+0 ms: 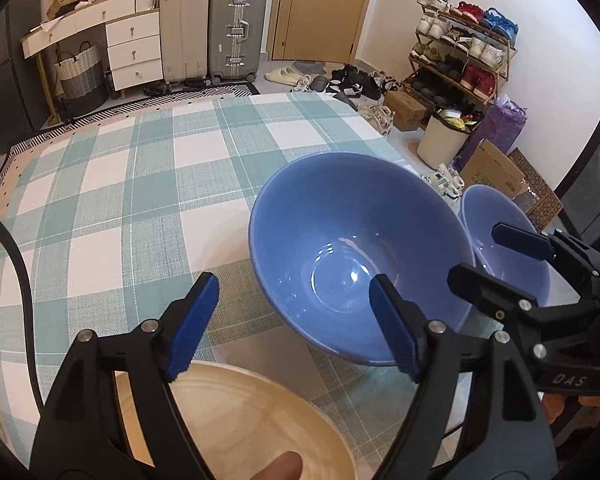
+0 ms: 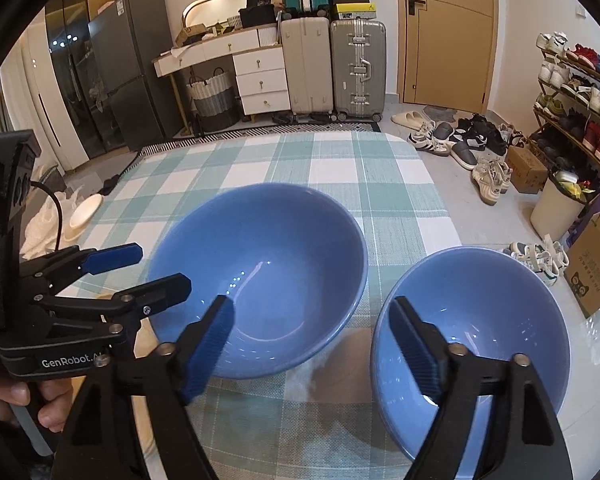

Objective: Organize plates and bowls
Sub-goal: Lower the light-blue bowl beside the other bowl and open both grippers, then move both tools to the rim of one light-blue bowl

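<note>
Blue ceramic: large bowl [image 2: 260, 284] sitting upright on the checked tablecloth [image 2: 332, 176], smaller blue bowl [image 2: 476, 344] standing just beside it on the right, near the table edge. Pale wooden plate [image 1: 252, 416] lying close to the large bowl, under the left gripper [image 1: 296, 320]. Left gripper hovering with jaws spread wide, gripping nothing, one blue pad [image 1: 392, 328] overlapping the large bowl's near rim in the left wrist view; contact not discernible. Right gripper [image 2: 312, 348] likewise gaping wide and empty, one finger over each bowl's near rim. White dish [image 2: 85, 208] resting at the far left table edge.
</note>
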A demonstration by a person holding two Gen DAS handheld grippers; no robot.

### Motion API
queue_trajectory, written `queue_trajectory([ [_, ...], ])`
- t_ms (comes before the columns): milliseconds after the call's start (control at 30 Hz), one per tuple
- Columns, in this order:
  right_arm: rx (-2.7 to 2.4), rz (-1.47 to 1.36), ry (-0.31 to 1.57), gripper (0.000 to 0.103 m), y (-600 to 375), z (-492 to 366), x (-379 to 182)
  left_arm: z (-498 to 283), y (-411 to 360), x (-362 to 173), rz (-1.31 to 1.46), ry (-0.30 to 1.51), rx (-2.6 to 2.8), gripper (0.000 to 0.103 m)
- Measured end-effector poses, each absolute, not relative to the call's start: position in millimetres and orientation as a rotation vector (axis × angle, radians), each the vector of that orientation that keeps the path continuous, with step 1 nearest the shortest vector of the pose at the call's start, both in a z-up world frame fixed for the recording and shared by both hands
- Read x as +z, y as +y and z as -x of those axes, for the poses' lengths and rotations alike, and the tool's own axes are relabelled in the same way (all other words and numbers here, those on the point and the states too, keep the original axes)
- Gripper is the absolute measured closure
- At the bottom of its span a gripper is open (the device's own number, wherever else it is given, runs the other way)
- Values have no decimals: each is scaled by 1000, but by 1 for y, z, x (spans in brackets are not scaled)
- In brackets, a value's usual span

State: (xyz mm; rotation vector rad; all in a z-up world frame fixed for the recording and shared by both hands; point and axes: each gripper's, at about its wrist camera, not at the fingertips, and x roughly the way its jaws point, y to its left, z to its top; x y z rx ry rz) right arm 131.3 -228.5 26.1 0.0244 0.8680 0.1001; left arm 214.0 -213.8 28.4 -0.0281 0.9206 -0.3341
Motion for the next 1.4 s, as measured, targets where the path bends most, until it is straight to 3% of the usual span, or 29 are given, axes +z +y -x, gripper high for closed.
queue_trajectory([
  [100, 89, -22, 854, 7, -230, -128, 33, -211, -211, 34, 53, 907, -334, 14],
  [133, 85, -23, 851, 3, -231, -128, 36, -210, -210, 35, 61, 901, -334, 2],
  [600, 57, -53, 773, 1, -256, -100, 75, -183, -208, 64, 91, 853, -354, 2],
  [1400, -75, -168, 703, 1, -339, -32, 114, -133, -296, 83, 36, 879, -519, 4],
])
